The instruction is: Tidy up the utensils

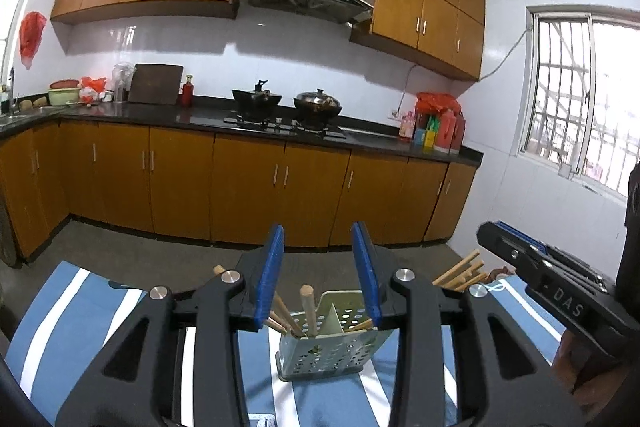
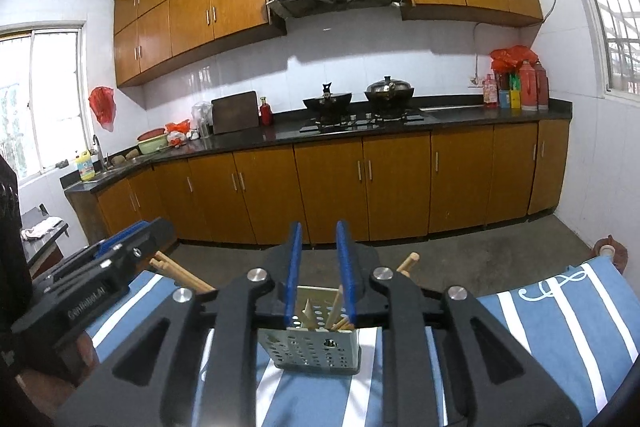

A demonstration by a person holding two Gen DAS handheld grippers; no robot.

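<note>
A pale perforated utensil holder (image 1: 332,343) stands on a blue and white striped cloth (image 1: 72,307), with wooden chopsticks (image 1: 306,303) upright in it. My left gripper (image 1: 318,231) hovers just above and in front of the holder, open, with nothing between its blue pads. In the right wrist view my right gripper (image 2: 319,227) is over the same holder (image 2: 316,351). It is open by a narrow gap with nothing in it. More loose chopsticks (image 1: 460,273) lie on the cloth behind the holder. Each gripper shows at the edge of the other's view.
Past the table's far edge lies a grey floor, then orange base cabinets (image 2: 360,183) under a dark counter with two pans on a hob (image 2: 360,119). A brown object with a roll of tape (image 2: 608,249) sits at the cloth's far right corner.
</note>
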